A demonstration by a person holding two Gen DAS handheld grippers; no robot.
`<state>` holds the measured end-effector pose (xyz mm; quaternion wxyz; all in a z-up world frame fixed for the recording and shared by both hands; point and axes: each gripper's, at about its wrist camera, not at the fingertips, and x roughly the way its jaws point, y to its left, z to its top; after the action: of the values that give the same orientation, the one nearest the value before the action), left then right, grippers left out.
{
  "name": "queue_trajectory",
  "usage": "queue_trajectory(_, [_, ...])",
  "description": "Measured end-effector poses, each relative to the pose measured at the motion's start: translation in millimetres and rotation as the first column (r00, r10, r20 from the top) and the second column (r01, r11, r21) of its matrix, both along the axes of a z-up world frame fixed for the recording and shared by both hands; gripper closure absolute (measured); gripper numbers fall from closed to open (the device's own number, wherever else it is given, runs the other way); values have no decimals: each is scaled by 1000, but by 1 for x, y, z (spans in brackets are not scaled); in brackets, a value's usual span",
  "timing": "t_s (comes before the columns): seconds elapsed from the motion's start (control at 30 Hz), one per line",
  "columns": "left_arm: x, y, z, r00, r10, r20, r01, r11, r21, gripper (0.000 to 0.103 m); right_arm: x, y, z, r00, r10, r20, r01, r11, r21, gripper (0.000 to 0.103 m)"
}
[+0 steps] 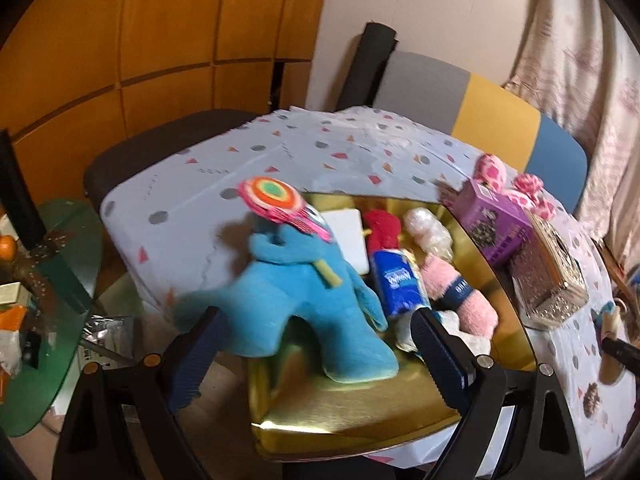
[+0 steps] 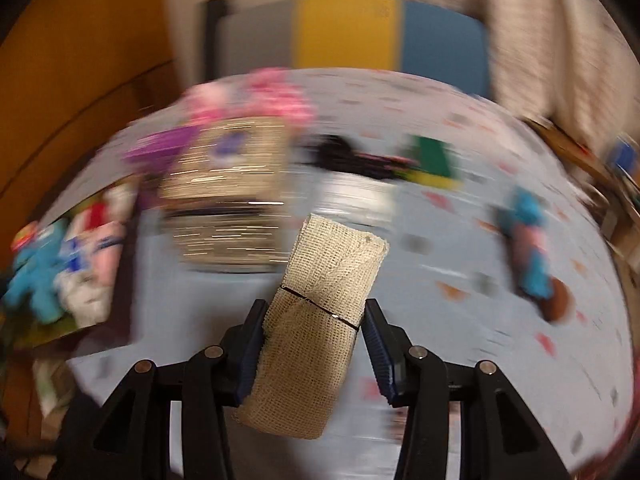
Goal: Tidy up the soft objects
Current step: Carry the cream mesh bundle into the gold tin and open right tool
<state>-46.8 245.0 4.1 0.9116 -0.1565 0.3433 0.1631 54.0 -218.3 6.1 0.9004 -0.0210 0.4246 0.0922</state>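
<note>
I saw the counter (image 1: 208, 200) carrying a gold tray (image 1: 360, 412) of soft things. My left tongs (image 1: 316, 356) stood wide around the blue plush toy (image 1: 304, 304) at its near-left corner. My right tongs (image 2: 314, 344) gripped a burlap roll (image 2: 320, 312) above the counter.

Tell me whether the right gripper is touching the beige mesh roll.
Touching. In the right wrist view the right gripper has the beige mesh roll between its fingers, both pads pressed against its sides, lifted clear of the table.
</note>
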Motion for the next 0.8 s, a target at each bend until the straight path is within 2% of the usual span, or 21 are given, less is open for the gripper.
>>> queue_trajectory(0.03, [-2,4,2,1000,8,8,-8,1000,-11,9,-2,26,3,997,77,2,-77,997,5,55])
queue_trajectory(0.13, [-7,14,7,999,42,22,-42,999,-17,9,-11,83,5,975,221,7,-221,975,26,55])
queue_trajectory(0.2, [-10,19,10,998,52,31,-51,998,-28,9,-18,124,9,945,326,10,-326,944,46,55])
queue_trajectory(0.27, [-13,23,12,997,68,34,-68,998,-18,9,-27,166,14,902,431,19,-431,900,58,55])
queue_trajectory(0.4, [-16,32,12,995,90,29,-90,996,-13,9,-36,236,12,825,564,5,-562,822,89,55])
queue_trajectory(0.47, [-17,35,11,995,93,28,-93,996,-11,9,-41,262,7,801,599,0,-597,798,82,55])
queue_trajectory(0.57, [-18,36,10,995,97,22,-97,995,7,9,-42,300,-15,770,636,-57,-630,771,99,55])
queue_trajectory(0.63, [-18,37,10,995,93,22,-93,996,5,9,-47,316,-24,756,650,-75,-644,760,88,55])
queue_trajectory(0.8, [-15,36,7,996,83,16,-83,997,6,9,-48,324,-52,755,644,-125,-639,765,78,55])
